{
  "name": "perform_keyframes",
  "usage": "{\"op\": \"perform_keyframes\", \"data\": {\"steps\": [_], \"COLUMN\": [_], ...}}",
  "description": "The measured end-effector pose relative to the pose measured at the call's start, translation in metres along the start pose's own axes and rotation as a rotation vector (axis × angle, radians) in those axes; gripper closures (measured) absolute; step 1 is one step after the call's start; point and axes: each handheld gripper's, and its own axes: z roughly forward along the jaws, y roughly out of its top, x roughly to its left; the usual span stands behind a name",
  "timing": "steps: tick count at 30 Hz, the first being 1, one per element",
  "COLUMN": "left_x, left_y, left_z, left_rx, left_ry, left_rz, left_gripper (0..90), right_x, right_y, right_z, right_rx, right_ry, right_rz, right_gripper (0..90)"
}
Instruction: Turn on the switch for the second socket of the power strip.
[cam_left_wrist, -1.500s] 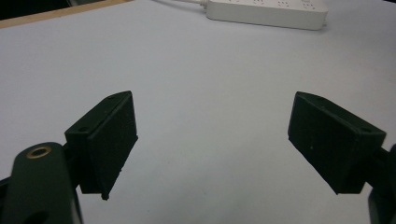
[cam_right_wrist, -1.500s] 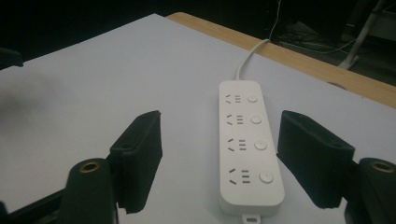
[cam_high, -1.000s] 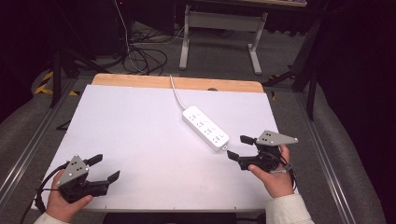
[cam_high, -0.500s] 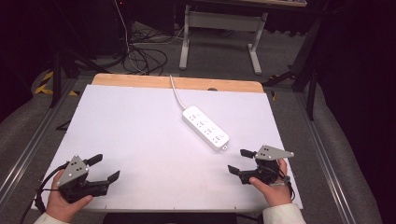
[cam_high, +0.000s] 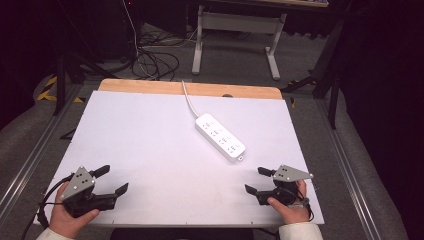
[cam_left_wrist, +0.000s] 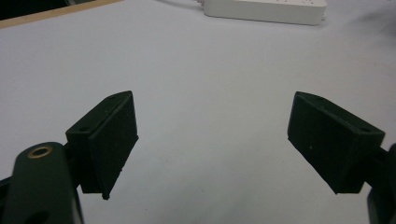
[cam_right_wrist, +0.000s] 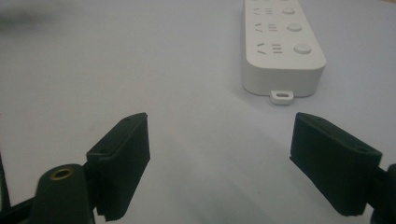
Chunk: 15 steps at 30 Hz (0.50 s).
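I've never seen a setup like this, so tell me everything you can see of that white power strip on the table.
The power strip is a long white block, plastic by its look, lying flat and diagonally on the white table. The right gripper view shows sockets paired with round buttons and a small hanging tab at its near end. Its white cable runs off toward the table's far edge. Neither gripper touches it.

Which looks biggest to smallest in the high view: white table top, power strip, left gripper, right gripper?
1. white table top, by far.
2. power strip, left gripper and right gripper: similar apparent size, and the grippers sit nearer the camera, so I won't rank them. Both grippers open, holding nothing.
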Motion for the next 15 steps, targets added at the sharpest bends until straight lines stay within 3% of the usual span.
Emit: {"op": "perform_keyframes", "data": {"steps": [4, 10, 15], "left_x": [-0.0008, -0.0034, -0.0020], "left_y": [0.0001, 0.0001, -0.0003], "left_z": [0.0007, 0.0013, 0.0017], "left_rx": [0.009, 0.015, 0.016], "left_ry": [0.000, 0.018, 0.037], "left_rz": [-0.004, 0.022, 0.030], "left_gripper": [16.6, 16.6, 16.1], "right_x": [-0.0001, 0.0018, -0.0004], "right_y": [-0.0046, -0.0059, -0.0062], "right_z": [0.0040, 0.0061, 0.0047], "right_rx": [0.041, 0.043, 0.028], "right_ry": [-0.007, -0.008, -0.052], "right_rz": [0.012, 0.025, 0.044], "right_gripper": [20.4, 19.5, 18.8]}}
